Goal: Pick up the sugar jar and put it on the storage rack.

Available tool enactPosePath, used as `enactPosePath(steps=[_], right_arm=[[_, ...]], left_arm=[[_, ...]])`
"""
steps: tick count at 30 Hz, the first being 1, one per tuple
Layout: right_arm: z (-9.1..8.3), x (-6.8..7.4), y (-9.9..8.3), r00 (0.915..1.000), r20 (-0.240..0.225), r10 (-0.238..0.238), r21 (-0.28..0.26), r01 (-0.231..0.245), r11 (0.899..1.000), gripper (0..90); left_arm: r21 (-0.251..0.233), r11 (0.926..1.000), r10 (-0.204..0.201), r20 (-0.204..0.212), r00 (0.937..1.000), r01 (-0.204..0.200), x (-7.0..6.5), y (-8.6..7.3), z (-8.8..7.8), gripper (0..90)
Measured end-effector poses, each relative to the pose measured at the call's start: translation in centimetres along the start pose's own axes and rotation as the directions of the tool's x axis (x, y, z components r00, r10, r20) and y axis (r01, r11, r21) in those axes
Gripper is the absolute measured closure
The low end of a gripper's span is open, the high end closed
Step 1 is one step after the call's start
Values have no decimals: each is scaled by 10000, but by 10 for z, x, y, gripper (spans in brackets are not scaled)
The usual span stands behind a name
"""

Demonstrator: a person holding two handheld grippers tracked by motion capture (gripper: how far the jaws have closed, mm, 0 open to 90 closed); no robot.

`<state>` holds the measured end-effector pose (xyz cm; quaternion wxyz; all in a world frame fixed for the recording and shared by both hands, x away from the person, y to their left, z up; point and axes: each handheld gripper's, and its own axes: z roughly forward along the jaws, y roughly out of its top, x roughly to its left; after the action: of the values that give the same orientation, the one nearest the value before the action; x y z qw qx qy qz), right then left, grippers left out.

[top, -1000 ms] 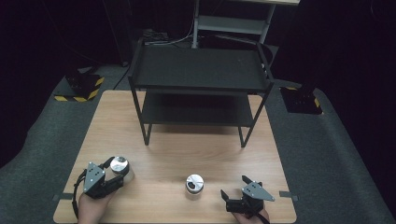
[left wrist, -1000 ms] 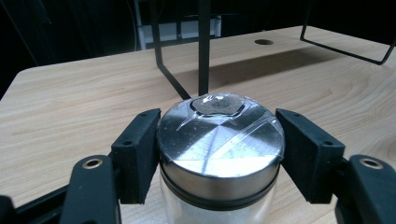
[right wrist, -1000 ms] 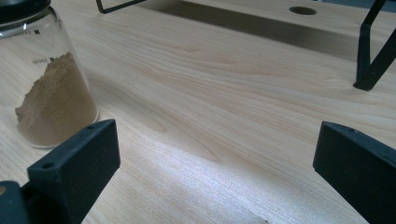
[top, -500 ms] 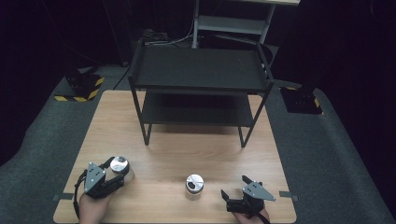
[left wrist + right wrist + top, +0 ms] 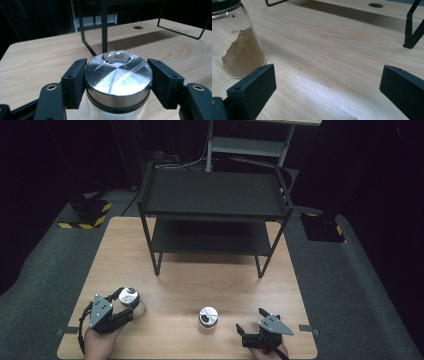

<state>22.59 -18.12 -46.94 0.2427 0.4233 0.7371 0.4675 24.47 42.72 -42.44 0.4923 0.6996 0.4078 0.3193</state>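
My left gripper [image 5: 117, 82] has its jaws closed on the jar [image 5: 118, 75] at lower left, ready to lift, while my right gripper [image 5: 264, 336] waits open beside the powder jar [image 5: 235, 42] at bench [image 5: 210, 280] centre.

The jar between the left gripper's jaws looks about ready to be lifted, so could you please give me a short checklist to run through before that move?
1. Jaws astride the jar, level with its metal lid: ok.
2. Both pads firmly touching: cannot tell; the left gripper shows a slim gap on one side.
3. Lid seated, clear film over it: ok.
4. Path to the black shelf rack clear: ok, bare wooden table lies between.
5. Second jar, holding brown powder, stands apart from the lift: ok.
6. Right gripper open and idle beside it: ok.
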Motion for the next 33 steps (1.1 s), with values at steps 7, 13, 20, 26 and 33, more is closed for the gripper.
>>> enactPosePath(steps=[7, 13, 20, 26, 33], right_arm=[[1, 0, 3, 10000, 40, 5, 208, -5, 9998, 3], [1, -3, 3, 10000, -69, 64, 192, -63, 9998, 3], [0, -5, 2, 9998, -98, 164, 124, -162, 9998, 3], [0, -5, 1, 9998, -119, 169, 106, -168, 9998, 3], [0, -6, 1, 9997, -137, 199, 87, -198, 9998, 3]], left_arm=[[-363, 9992, 195, 421, 9989, -180, -4, 14, -8, 348], [-658, 9975, 291, 640, 9975, -248, -7, 24, -12, 348], [-790, 9966, 296, 729, 9969, -238, -12, 43, -16, 348], [-837, 9957, 470, 802, 9957, -403, -17, 59, -17, 348], [-974, 9928, 778, 888, 9930, -691, -22, 75, -13, 348]])
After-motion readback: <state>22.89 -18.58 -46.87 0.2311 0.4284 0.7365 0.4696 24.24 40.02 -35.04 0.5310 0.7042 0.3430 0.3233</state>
